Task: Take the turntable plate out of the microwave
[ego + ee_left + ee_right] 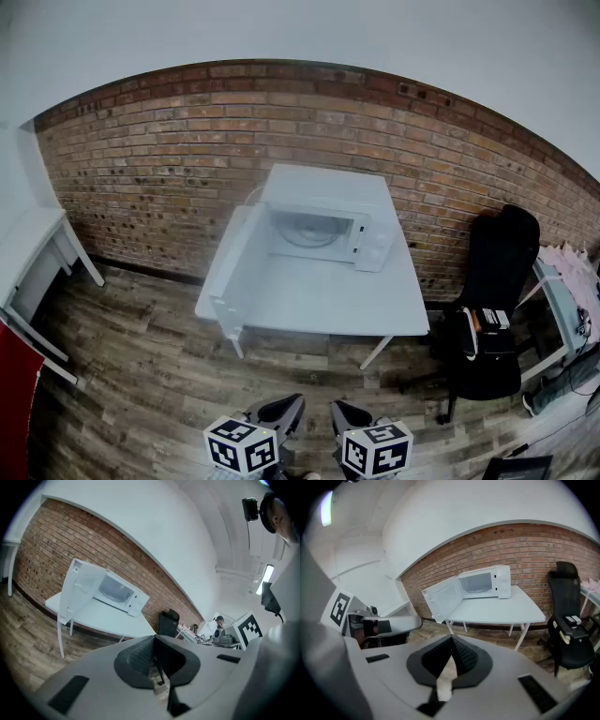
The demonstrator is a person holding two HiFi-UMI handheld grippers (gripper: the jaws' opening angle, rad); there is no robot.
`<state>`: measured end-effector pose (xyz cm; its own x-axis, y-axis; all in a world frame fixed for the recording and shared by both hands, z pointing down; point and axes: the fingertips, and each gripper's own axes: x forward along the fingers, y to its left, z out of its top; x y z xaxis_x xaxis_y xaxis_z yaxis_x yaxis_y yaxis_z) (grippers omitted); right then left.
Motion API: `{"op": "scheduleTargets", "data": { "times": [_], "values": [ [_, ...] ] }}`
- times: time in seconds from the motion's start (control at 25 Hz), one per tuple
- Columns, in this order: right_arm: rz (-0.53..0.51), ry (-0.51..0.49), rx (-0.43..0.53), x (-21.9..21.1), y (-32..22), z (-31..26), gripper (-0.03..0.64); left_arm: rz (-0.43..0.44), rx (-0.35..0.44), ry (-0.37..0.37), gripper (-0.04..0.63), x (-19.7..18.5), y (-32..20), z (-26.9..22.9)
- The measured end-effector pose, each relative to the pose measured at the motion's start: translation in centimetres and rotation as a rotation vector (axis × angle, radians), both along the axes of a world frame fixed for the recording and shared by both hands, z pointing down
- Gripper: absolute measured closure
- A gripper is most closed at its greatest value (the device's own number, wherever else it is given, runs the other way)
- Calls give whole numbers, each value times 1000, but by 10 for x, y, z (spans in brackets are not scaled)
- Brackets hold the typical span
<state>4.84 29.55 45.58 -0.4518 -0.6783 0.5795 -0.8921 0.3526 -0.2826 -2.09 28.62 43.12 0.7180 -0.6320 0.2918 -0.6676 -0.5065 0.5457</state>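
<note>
Well, the turntable plate (310, 233) lies flat on the floor inside the microwave (373, 246). It looks round and pale, like see-through glass. From this far off it shows only as a faint ring, so I cannot tell if it sits on a roller or is chipped.

The microwave door (231, 255) is swung wide open to the left, so the way in is clear. The microwave stands at the back of a white tabletop (319, 298), close to a brick wall (178, 141). A black chair (497, 281) stands to the right of the tabletop.

The left claw (153, 645) is closed with nothing in it. The right claw (451, 645) is closed and empty too. Both hang low over the wood floor (131, 375), well apart from the tabletop, so the job has not started yet.

What could go wrong? I think the plate is smooth and thin at the edge, so it could slip out of a claw, fall and break. It could also knock the frame of the microwave if it comes out tilted. A claw could bump the open door on the way in. The claws must open first, or they will only push the plate.
</note>
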Motion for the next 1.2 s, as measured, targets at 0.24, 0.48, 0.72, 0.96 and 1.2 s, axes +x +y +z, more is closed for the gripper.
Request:
{"op": "scheduleTargets", "data": {
  "times": [0.24,0.48,0.72,0.96,1.2],
  "values": [
    [-4,-9,-5,-7,-3,1,598,1,-1,3,586,-5,-4,1],
    [5,-8,-3,-13,-8,1,598,8,-2,8,586,-12,-8,3],
    [24,-4,8,-25,-15,-3,598,22,8,15,586,-23,-16,-1],
    [57,-4,19,-40,-18,-3,598,47,14,15,586,-38,-20,-1],
    [89,-39,17,-60,-15,1,598,77,10,7,586,-52,-20,3]
  ]
}}
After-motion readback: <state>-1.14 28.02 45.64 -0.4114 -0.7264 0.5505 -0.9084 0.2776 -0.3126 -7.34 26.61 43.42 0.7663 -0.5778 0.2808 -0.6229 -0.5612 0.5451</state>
